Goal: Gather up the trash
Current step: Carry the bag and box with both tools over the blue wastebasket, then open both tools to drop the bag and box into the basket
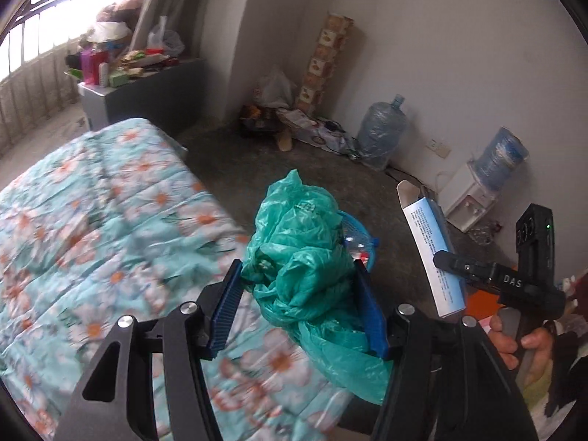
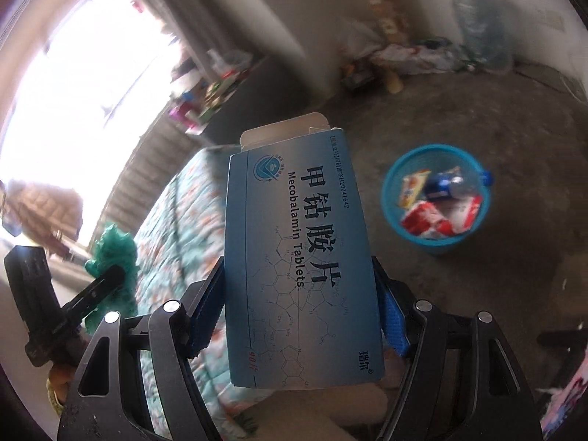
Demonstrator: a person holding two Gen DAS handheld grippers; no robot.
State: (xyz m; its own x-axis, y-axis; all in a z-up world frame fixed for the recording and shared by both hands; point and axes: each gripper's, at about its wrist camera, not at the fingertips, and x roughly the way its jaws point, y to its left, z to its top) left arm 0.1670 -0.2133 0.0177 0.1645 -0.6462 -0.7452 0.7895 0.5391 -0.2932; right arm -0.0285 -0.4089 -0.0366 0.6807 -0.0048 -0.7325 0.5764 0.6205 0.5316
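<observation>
Both pointed steeply down: left gripper [image 1: 297,286] clamped a green bag [image 1: 305,257], right gripper [image 2: 297,308] clamped a blue tablet box [image 2: 297,257]. Blue bin [image 2: 437,242] at 2 o'clock held wrappers [image 2: 426,220].

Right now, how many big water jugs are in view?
2: one water jug stands on the floor by the far wall, another sits upside down on the white dispenser. Others may be hidden.

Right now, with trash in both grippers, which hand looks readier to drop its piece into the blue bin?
Probably the right. Its gripper holds the tablet box, with the blue bin open to view just beyond. The left gripper's green bag hides most of the bin.
</observation>
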